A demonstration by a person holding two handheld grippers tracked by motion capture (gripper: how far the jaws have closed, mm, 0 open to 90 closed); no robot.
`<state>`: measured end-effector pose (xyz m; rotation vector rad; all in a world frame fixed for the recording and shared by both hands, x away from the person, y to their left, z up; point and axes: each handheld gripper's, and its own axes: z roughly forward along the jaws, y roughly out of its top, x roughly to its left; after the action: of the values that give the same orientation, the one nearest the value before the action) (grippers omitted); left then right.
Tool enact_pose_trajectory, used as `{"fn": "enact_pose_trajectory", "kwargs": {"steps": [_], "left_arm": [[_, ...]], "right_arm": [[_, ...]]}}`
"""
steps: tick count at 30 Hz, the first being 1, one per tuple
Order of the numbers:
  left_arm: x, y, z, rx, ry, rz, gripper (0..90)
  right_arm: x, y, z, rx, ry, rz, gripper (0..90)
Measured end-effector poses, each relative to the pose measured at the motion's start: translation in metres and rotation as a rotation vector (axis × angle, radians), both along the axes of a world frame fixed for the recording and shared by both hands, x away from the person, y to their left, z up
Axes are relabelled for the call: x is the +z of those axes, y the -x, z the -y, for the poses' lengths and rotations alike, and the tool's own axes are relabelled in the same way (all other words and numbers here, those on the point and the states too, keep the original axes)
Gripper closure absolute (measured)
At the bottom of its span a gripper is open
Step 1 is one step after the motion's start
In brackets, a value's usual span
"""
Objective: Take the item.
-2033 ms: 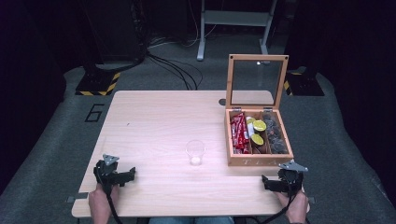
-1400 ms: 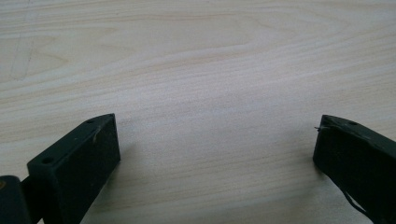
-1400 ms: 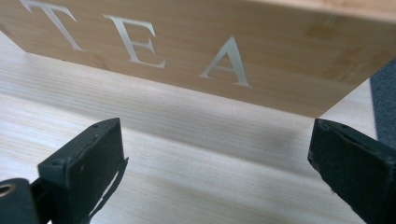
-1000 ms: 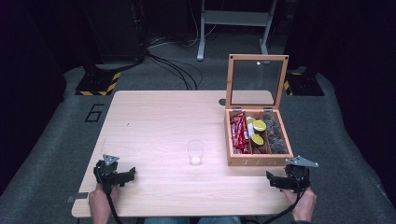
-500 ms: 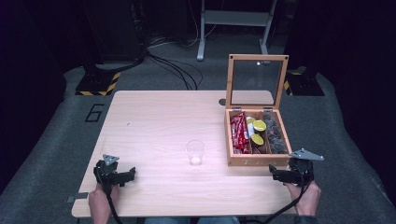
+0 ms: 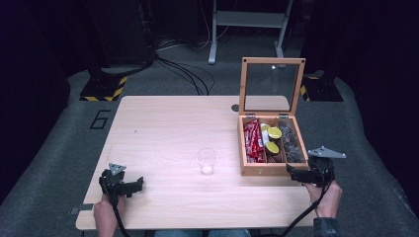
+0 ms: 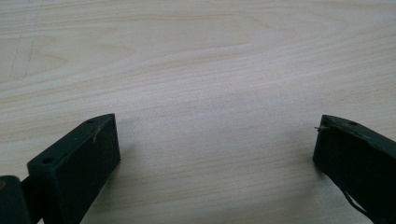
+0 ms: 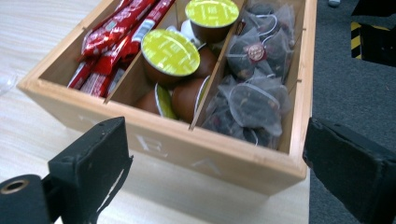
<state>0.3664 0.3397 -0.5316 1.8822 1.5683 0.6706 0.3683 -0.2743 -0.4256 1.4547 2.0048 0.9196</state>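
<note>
Right gripper view: right gripper, jaws wide, empty, near open compartmented wooden box; a careless advance risks shoving it.

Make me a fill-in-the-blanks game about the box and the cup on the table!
1. The wooden box has its lid ____.
2. The capsules have ____ tops.
3. The clear cup stands to the ____ of the box in the high view.
4. The tea bags lie in the box's ____ compartment.

Missing words: open; green; left; right

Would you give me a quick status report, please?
Left gripper open, empty, on table. Right gripper open at wooden box corner. Lid up; cup apart.
</note>
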Motion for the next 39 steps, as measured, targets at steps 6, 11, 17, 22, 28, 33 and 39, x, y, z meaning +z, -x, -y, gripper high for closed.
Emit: {"fn": "enact_pose_trajectory", "kwargs": {"steps": [6,11,17,22,28,33,39], "left_arm": [[0.0,0.0,0.0,0.001,0.001,0.001,0.3],[0.0,0.0,0.0,0.001,0.001,0.001,0.3],[0.0,0.0,0.0,0.001,0.001,0.001,0.3],[0.0,0.0,0.0,0.001,0.001,0.001,0.3],[0.0,0.0,0.0,0.001,0.001,0.001,0.3],[0.0,0.0,0.0,0.001,0.001,0.0,0.3],[0.0,0.0,0.0,0.001,0.001,0.001,0.4]], "right_arm": [[0.004,-0.014,0.006,0.0,-0.022,-0.001,8.2],[0.003,-0.025,0.011,-0.01,-0.041,-0.02,11.5],[-0.002,-0.037,0.011,-0.02,-0.049,-0.042,18.5],[-0.009,-0.047,0.012,-0.022,-0.072,-0.075,31.6],[-0.013,-0.053,0.013,-0.051,-0.071,-0.095,42.0],[-0.017,-0.058,0.013,-0.058,-0.067,-0.117,47.7],[-0.022,-0.062,0.011,-0.088,-0.055,-0.135,51.4]]}}
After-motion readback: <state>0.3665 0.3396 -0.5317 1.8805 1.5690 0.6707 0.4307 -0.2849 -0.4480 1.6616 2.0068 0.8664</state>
